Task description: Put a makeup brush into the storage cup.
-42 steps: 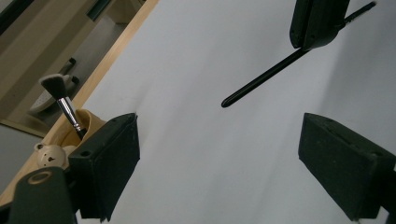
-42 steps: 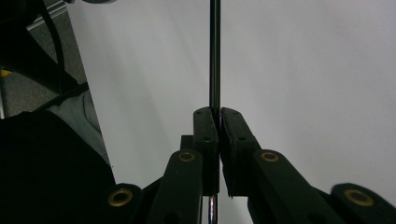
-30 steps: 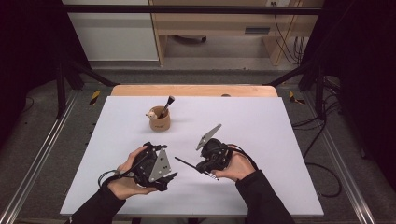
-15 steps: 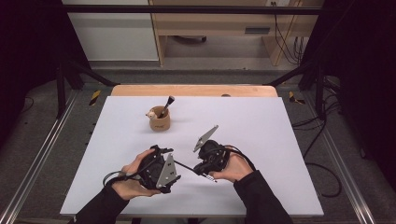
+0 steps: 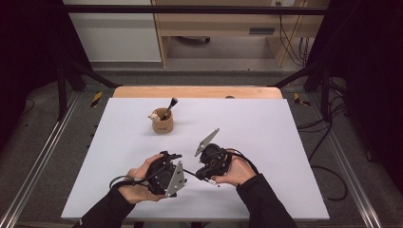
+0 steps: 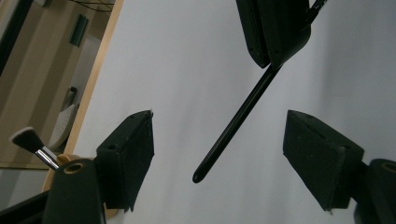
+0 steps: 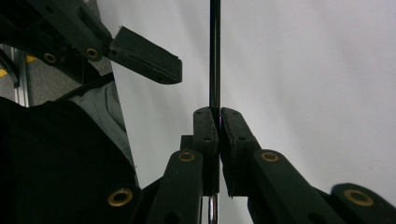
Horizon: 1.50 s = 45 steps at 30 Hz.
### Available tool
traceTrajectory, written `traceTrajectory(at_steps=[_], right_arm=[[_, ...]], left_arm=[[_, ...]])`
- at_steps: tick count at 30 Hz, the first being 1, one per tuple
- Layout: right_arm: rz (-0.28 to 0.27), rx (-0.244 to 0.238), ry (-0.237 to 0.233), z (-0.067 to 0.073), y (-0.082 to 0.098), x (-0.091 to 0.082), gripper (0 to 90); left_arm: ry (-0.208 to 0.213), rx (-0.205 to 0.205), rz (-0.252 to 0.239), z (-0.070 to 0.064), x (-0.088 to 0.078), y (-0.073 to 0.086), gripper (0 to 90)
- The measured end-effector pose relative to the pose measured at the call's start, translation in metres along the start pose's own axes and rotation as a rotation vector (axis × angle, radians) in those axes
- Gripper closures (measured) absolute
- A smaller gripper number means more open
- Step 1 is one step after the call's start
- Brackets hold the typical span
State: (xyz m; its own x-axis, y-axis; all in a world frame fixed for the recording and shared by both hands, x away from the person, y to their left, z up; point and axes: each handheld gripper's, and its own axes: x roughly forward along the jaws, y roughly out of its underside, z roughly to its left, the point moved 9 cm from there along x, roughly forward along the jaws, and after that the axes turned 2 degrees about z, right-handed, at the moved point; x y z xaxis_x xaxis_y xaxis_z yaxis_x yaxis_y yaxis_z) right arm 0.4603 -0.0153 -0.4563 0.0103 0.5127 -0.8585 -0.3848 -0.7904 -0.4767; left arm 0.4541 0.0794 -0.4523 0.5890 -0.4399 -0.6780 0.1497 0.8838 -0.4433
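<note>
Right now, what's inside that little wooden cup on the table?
A dark-handled brush stands tilted in the wooden cup, bristles up, with a pale object at the rim. The cup's wall hides the brush's lower end and anything deeper.

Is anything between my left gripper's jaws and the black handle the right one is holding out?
Nothing visible. The black handle hangs in the open gap of the left gripper, whose jaws have just been closing, pads clear of it. The right gripper clamps its far end.

Glossy black, perhaps plastic brush handle
</note>
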Motion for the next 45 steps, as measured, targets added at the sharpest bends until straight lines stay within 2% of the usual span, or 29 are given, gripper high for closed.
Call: traceTrajectory(at_steps=[9, 10, 14, 15, 25, 30, 33, 45], right_arm=[[0.005, 0.003, -0.008, 0.003, -0.002, 0.002, 85.9], [0.007, -0.01, -0.01, 0.003, -0.002, 0.002, 85.9], [0.014, -0.016, -0.015, 0.004, -0.004, 0.003, 85.9], [0.009, -0.012, -0.013, 0.005, -0.005, 0.004, 85.9], [0.018, -0.01, -0.021, 0.007, -0.005, 0.005, 85.9], [0.024, -0.019, -0.022, 0.006, -0.004, 0.005, 85.9], [0.029, -0.006, -0.027, 0.008, -0.004, 0.006, 85.9], [0.031, -0.021, -0.032, 0.009, -0.004, 0.007, 85.9]], left_arm=[[-0.018, 0.069, 0.009, -0.002, 0.003, -0.001, 33.8], [-0.021, 0.079, 0.01, -0.003, 0.003, -0.001, 35.2], [-0.027, 0.117, 0.019, -0.005, 0.005, 0.0, 40.6], [-0.031, 0.138, 0.026, -0.005, 0.005, 0.001, 43.6], [-0.026, 0.208, 0.041, -0.011, 0.01, 0.001, 59.2], [-0.027, 0.243, 0.045, -0.012, 0.01, 0.0, 64.0], [-0.027, 0.259, 0.046, -0.013, 0.011, -0.001, 67.7], [-0.013, 0.304, 0.052, -0.017, 0.012, 0.0, 77.7]])
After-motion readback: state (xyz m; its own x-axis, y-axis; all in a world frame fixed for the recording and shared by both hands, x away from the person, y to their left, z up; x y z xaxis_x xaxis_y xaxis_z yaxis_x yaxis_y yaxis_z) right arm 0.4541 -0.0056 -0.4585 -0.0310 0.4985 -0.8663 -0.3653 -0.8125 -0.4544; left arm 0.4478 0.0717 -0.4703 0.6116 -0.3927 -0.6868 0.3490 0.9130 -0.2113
